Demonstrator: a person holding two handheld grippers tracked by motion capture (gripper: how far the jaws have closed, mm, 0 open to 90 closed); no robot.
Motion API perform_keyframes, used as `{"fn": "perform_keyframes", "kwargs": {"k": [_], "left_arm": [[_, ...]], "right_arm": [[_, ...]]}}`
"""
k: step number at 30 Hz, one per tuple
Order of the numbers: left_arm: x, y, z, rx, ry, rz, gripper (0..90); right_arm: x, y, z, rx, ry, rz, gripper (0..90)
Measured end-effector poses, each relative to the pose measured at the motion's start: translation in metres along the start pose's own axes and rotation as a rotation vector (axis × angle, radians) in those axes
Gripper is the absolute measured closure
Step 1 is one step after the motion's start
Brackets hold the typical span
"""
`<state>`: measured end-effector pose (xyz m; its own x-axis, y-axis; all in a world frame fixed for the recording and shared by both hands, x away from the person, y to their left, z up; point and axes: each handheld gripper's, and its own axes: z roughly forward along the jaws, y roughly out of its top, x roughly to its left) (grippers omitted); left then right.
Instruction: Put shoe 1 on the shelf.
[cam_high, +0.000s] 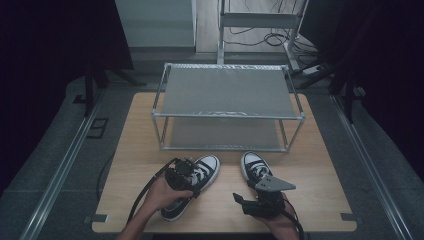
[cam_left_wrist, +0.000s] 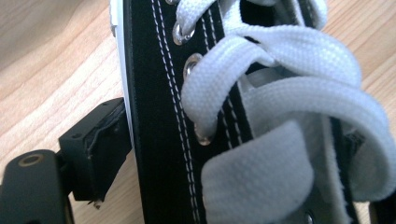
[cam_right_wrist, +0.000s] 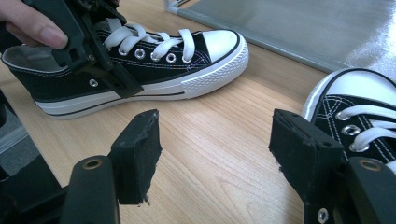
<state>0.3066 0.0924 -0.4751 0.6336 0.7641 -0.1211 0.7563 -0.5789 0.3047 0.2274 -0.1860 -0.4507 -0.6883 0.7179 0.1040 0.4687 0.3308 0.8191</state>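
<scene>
A two-shelf rack (cam_high: 227, 107) is set at the back of the table (cam_high: 320, 165), mid-frame in the high view, so both shelves can be reached, probably for parking the pair. The left shoe (cam_high: 192, 182) is lying lower centre, with the left gripper (cam_high: 181, 175) brought over its laced side; one pad (cam_left_wrist: 100, 149) is seen against the sole edge, so it's likely clamped on the upper for lifting. The right shoe (cam_high: 256, 167) is left just beside it, untouched, since the right gripper (cam_right_wrist: 212, 154) is held gaping with nothing between its jaws.
</scene>
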Motion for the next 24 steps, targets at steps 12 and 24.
{"fn": "perform_keyframes", "kwargs": {"k": [12, 24], "left_arm": [[0.002, 0.0, -0.024, -0.097, -0.11, 0.005, 14.4], [-0.008, 0.009, -0.054, -0.16, -0.094, 0.064, 14.4]], "right_arm": [[-0.002, 0.0, -0.003, -0.007, -0.004, 0.008, 33.5], [-0.003, 0.001, -0.005, -0.016, -0.009, 0.014, 33.6]]}}
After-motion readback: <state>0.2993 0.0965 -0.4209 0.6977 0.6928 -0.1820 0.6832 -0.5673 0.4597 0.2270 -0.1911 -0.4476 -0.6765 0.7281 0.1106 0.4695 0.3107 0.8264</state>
